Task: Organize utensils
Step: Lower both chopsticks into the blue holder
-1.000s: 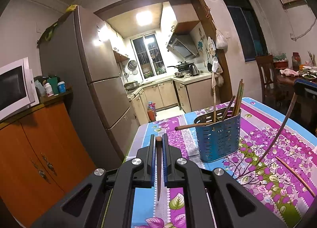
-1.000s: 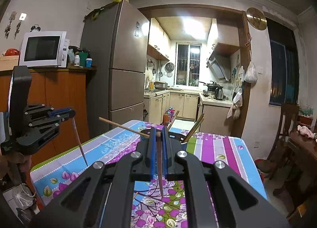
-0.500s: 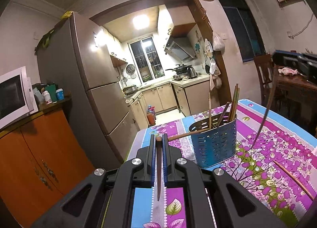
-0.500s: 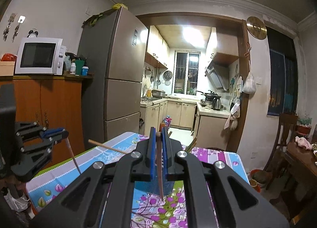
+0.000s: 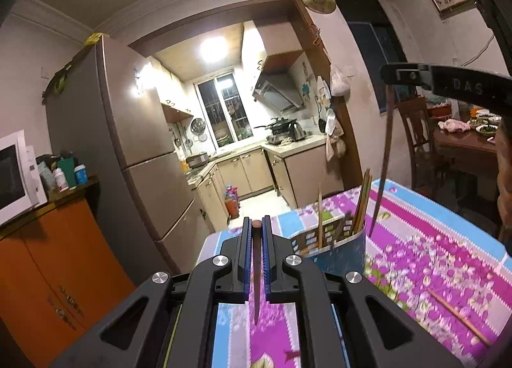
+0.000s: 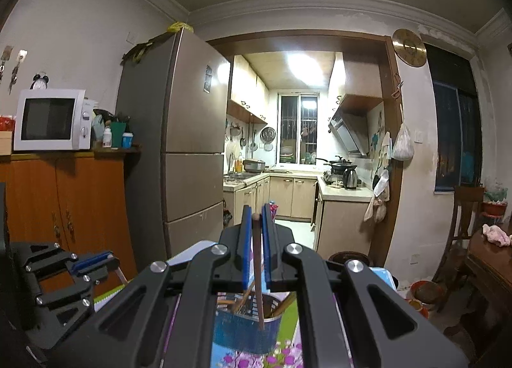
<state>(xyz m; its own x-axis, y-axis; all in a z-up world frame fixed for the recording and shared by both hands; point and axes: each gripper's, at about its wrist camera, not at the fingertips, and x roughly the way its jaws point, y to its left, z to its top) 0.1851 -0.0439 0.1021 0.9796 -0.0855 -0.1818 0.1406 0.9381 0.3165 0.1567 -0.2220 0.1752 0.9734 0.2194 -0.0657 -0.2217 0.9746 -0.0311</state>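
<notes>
Home dining room, opening onto a small kitchen. I see a tall fridge (image 6: pixel 188 144), a microwave (image 6: pixel 51 118) on an orange cabinet (image 6: pixel 64 201), a wall clock (image 6: pixel 409 47). Through the doorway: range hood (image 6: pixel 347 131), kettle (image 6: pixel 349 178), cupboards, barred window (image 6: pixel 299 128). Flowered cloth covers my desk (image 5: pixel 432 240); a second table (image 5: pixel 464 144) carries dishes of food.

Upright chopsticks (image 5: pixel 361 205) crowd the blue holder (image 5: pixel 339 254), leaving little open mouth for entry.

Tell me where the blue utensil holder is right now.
The blue utensil holder stands on the floral tablecloth, just right of the left claw in its view; the right claw's chopstick hangs over it.
</notes>
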